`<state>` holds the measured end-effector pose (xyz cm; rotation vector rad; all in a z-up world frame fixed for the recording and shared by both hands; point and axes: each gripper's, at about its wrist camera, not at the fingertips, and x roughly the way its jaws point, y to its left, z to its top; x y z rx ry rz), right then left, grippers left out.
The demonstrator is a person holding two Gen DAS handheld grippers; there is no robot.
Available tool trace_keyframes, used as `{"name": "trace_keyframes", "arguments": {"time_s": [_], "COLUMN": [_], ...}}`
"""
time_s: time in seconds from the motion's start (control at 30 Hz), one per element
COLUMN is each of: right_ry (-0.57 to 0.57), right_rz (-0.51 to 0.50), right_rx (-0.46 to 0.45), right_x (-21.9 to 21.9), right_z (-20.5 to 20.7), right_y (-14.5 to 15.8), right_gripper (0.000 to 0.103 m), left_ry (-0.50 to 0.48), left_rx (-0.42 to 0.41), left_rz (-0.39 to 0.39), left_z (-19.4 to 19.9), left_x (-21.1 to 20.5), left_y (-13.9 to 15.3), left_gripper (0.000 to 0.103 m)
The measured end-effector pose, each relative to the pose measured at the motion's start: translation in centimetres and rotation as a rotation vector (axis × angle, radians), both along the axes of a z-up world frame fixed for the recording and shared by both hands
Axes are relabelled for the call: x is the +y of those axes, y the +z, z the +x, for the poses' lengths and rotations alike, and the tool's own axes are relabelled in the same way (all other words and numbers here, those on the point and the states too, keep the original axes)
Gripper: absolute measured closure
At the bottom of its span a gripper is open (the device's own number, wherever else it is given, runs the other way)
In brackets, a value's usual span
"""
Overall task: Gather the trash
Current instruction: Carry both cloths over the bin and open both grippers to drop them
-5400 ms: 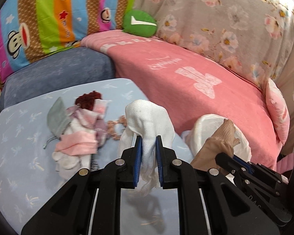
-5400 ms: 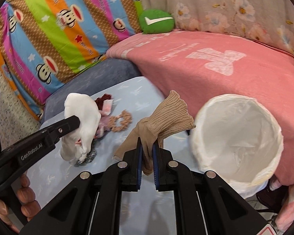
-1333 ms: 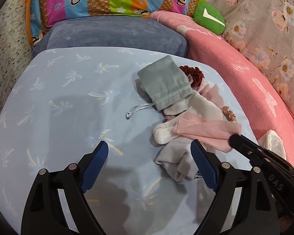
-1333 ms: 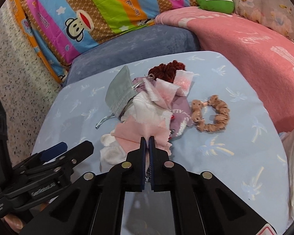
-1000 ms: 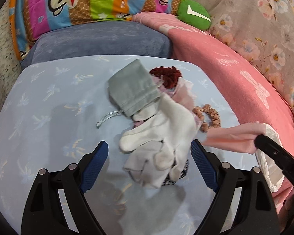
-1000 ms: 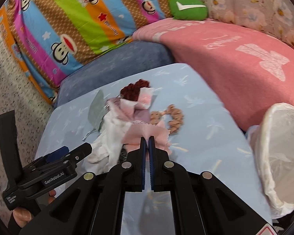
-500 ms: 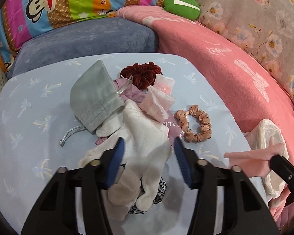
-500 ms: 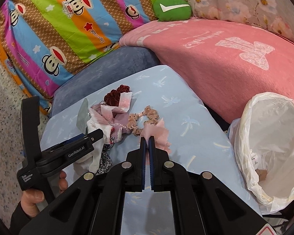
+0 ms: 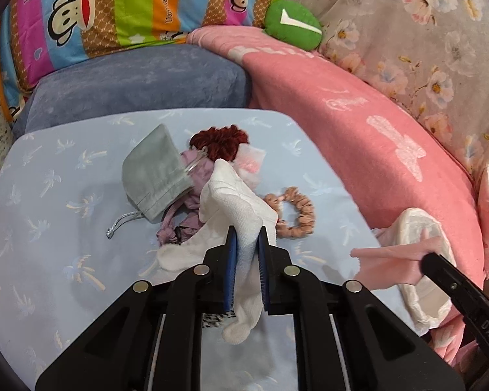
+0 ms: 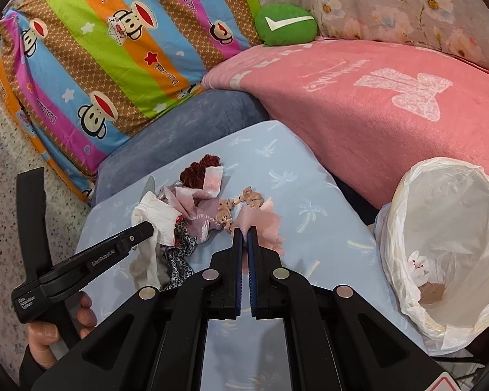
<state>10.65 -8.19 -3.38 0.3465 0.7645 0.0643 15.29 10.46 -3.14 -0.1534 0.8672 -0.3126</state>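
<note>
My left gripper [image 9: 245, 239] is shut on a white glove [image 9: 236, 195] and lifts it off the pile on the light blue table [image 9: 49, 228]. The glove also shows in the right wrist view [image 10: 155, 218]. My right gripper [image 10: 245, 232] is shut on a pink cloth [image 10: 260, 220] and holds it above the table, left of the white-lined trash bin [image 10: 446, 228]. In the left wrist view the pink cloth [image 9: 388, 265] hangs beside the bin [image 9: 417, 228]. Left on the table are a grey pouch [image 9: 153, 176], a dark red scrunchie [image 9: 220, 141], a beige scrunchie [image 9: 293, 211] and a leopard-print piece [image 10: 177, 260].
A pink blanket [image 10: 375, 104] covers the sofa behind the table and the bin. A blue-grey cushion [image 9: 140, 78], a striped monkey-print pillow [image 10: 97, 49] and a green cushion [image 10: 285, 24] lie at the back. The bin holds a few scraps [image 10: 430, 288].
My left gripper has shut on the white glove and raised it. My right gripper has carried the pink cloth off the pile toward the bin.
</note>
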Motion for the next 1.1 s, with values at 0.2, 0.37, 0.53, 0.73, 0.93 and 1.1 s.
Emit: {"name": "trace_keyframes", "arguments": {"time_s": [0.2, 0.37, 0.53, 0.73, 0.93, 1.1], "right_ry": [-0.026, -0.061, -0.120, -0.205, -0.287, -0.339], "right_rz": [0.008, 0.012, 0.014, 0.020, 0.032, 0.046], "right_rx": [-0.052, -0.082, -0.110, -0.123, -0.124, -0.113], "right_x": [-1.7, -4.0, -7.5, -12.0, -16.3, -19.0], "right_z": [-1.7, -3.2, -5.2, -7.6, -9.8, -10.8], "right_y": [2.1, 3.5, 4.5, 4.9, 4.5, 3.6], "right_gripper": [0.098, 0.098, 0.098, 0.098, 0.098, 0.098], "left_ry": [-0.059, -0.132, -0.215, -0.326, -0.427, -0.475], "left_rx": [-0.052, -0.086, -0.101, -0.104, -0.076, -0.059], "left_rz": [-0.013, -0.018, -0.032, -0.036, -0.044, -0.045], "left_z": [-1.7, -3.2, -4.5, -5.9, -7.0, -7.4], "left_x": [-2.9, -6.5, -10.6, -15.8, -20.1, -22.5], "left_y": [2.8, 4.4, 5.3, 5.8, 5.4, 5.1], "left_gripper": [0.091, 0.091, 0.091, 0.091, 0.091, 0.089]}}
